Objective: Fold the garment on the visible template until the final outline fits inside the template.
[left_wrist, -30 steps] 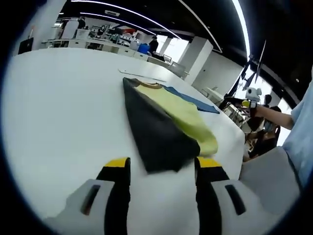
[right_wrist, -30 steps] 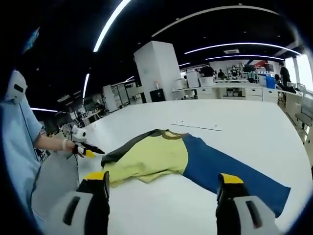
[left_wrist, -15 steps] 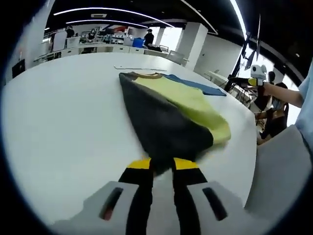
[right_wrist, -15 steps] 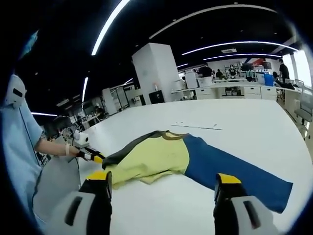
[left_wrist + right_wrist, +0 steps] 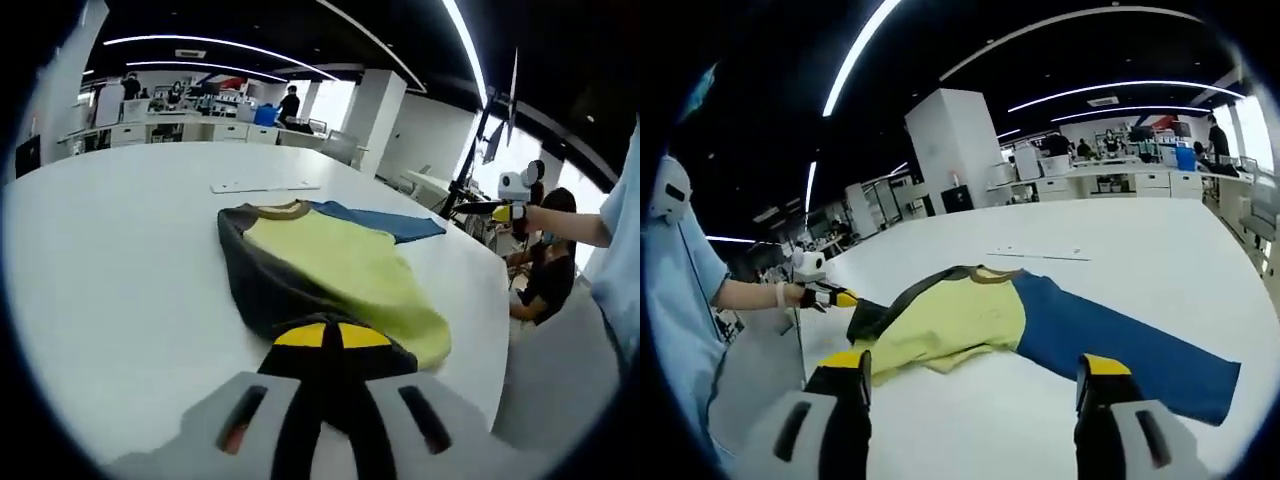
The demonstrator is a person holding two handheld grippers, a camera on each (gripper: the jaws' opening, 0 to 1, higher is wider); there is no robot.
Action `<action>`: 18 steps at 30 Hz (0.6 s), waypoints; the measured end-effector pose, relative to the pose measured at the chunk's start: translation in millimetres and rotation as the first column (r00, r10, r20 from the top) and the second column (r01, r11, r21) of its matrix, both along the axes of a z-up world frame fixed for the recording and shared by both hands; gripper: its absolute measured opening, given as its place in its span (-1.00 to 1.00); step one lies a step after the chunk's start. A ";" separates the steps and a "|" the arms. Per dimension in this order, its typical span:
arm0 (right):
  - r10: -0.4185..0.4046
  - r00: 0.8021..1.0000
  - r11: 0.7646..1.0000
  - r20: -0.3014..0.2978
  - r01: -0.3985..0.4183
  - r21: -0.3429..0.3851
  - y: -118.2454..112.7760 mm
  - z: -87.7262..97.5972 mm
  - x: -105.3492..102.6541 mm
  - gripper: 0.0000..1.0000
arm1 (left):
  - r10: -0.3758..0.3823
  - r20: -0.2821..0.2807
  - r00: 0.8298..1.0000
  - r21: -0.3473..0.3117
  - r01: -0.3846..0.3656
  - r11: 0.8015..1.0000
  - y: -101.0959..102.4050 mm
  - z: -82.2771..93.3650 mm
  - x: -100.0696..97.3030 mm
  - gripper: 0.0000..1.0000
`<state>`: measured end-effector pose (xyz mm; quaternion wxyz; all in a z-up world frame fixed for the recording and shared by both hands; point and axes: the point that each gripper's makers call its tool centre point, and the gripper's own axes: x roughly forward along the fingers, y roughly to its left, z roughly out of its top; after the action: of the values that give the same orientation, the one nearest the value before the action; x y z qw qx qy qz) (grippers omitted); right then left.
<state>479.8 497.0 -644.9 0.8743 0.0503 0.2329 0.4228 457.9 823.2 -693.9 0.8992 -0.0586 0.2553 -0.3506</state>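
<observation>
Garment (image 5: 330,275): frame centre on white counter (image 5: 120,260), dark sleeve clenched in left tool (image 5: 332,335); bare counter at left. Right gripper view: right tool (image 5: 965,370) released, jaws apart, blue sleeve (image 5: 1120,350) spread lower right.

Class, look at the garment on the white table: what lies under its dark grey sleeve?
The dark grey sleeve, pinched by the shut left gripper, lies partly over the yellow body. White table shows around it; whatever lies directly beneath is covered.
</observation>
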 end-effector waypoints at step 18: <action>-0.025 1.000 1.000 -0.008 0.025 -0.007 -11.8 -3.8 -9.2 0.70 | -0.082 -0.059 0.995 -0.007 0.082 0.997 -45.2 -29.2 29.2 -1.00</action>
<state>470.6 485.2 -648.7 0.8789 0.0521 0.2371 0.4107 487.1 778.0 -723.1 0.8760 -0.0603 0.2830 -0.3859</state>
